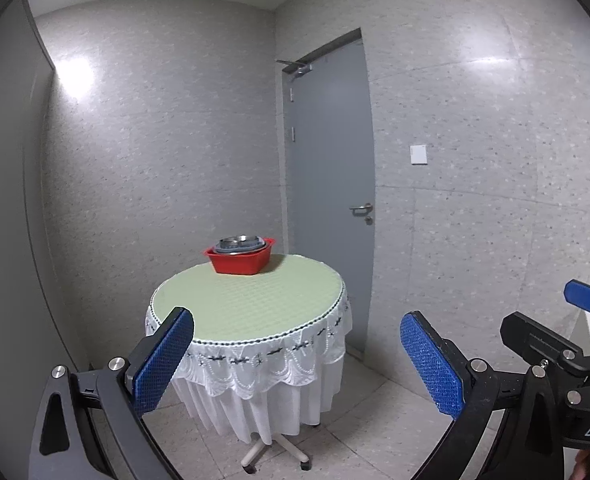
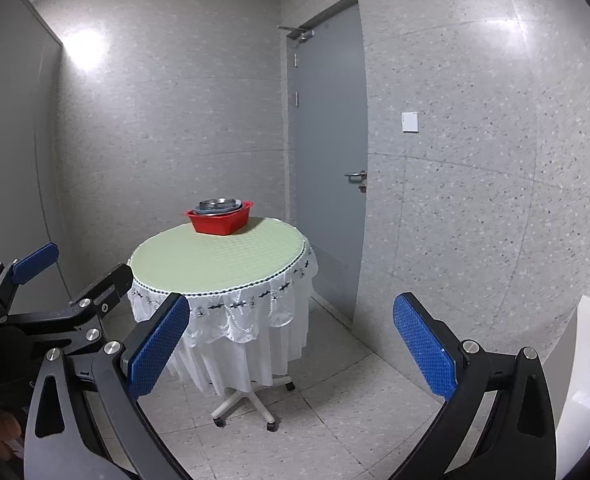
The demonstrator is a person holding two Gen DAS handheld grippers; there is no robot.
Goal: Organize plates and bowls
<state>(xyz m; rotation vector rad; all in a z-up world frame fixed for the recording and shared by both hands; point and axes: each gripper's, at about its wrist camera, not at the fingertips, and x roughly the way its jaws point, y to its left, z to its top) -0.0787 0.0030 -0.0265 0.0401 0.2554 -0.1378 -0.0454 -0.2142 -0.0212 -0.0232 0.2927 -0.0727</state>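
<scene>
1. The left tongs are held wide open, nothing being gripped between the 2 blue pads; they are raised in the air, well apart from the counter.
2. The right tongs are likewise spread wide and empty, held beside the left tongs and away from the counter.
3. A round counter is seen ahead, covered with a pale green cloth and a white lace skirt, and carried on a white wheeled base.
4. A red basin is set at the far edge of the counter, toward the wall.
5. Metal plates and bowls are stacked inside the red basin, the top rising just above its rim; how many there are cannot be told.
6. A grey door with a lever handle is shut behind the counter, and a white switch plate is fixed on the wall beside it.
</scene>
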